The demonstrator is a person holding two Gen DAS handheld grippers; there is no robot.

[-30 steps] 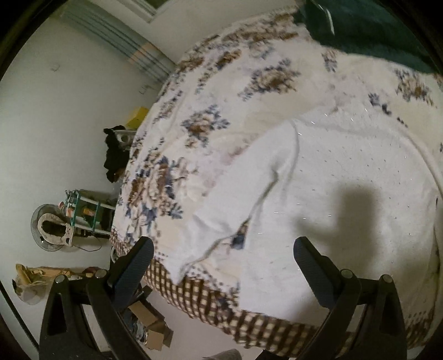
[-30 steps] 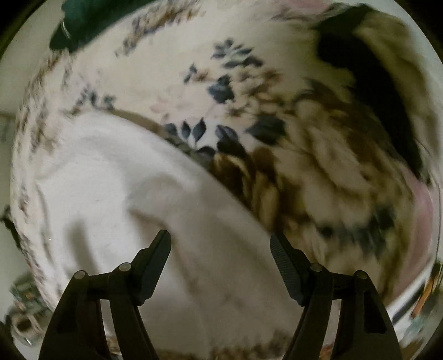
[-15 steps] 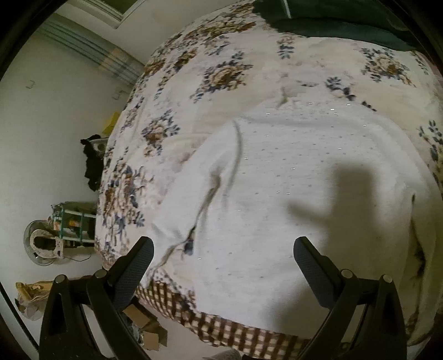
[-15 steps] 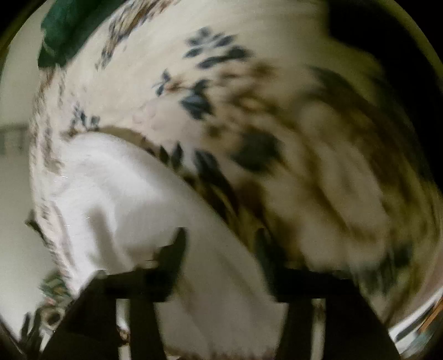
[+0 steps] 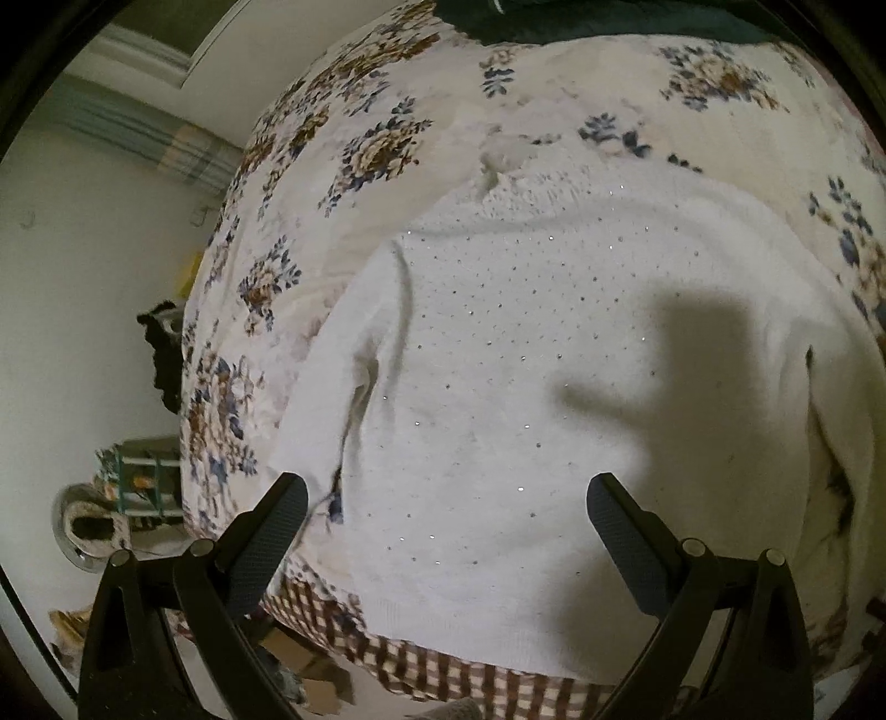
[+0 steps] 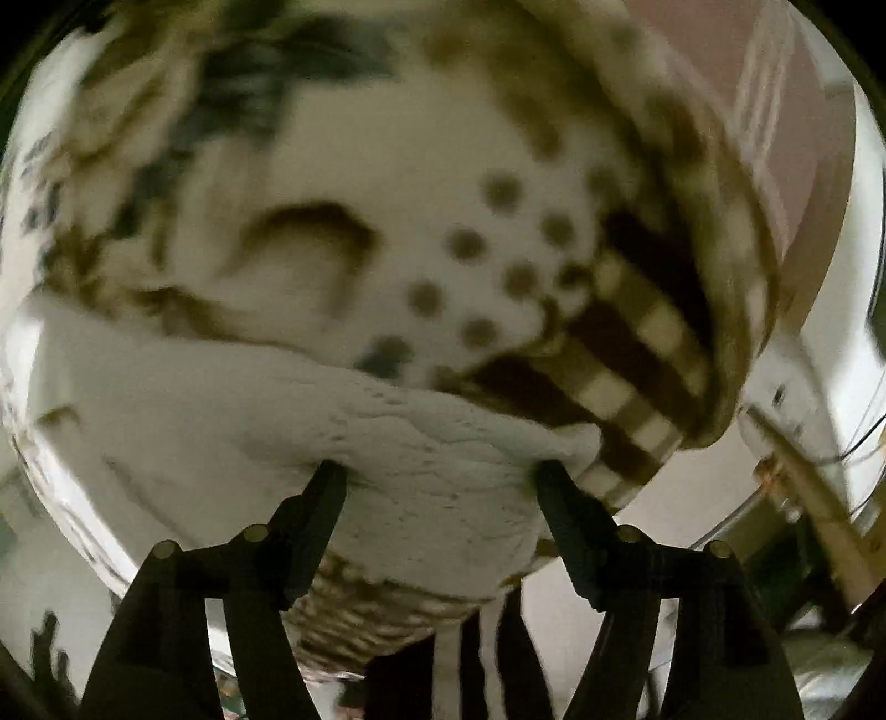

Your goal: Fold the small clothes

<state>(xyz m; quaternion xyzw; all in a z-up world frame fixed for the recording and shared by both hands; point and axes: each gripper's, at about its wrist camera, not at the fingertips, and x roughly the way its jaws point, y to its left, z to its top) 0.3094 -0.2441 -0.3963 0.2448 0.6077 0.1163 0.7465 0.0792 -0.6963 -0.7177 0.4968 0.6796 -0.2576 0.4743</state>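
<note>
A small white knitted sweater [image 5: 554, 387] with tiny sparkles lies flat on a floral bedspread [image 5: 376, 149], its hem toward me and one sleeve [image 5: 343, 387] along its left side. My left gripper [image 5: 446, 498] is open and empty, hovering just above the hem. In the right wrist view, which is blurred by motion, the sweater's white fabric [image 6: 432, 443] fills the gap of my right gripper [image 6: 440, 471]; its fingers are open wide and press into the cloth near the bed's edge.
The bedspread's brown checked border [image 5: 443, 670] hangs over the near edge of the bed. A dark green cloth [image 5: 609, 22] lies at the far end. Clutter, a fan [image 5: 83, 526] and cardboard sit on the floor to the left.
My left gripper has moved right, from the left sleeve to over the sweater's middle hem. My right gripper has swung right and down to the sweater's edge by the bed's corner, partly narrowing midway.
</note>
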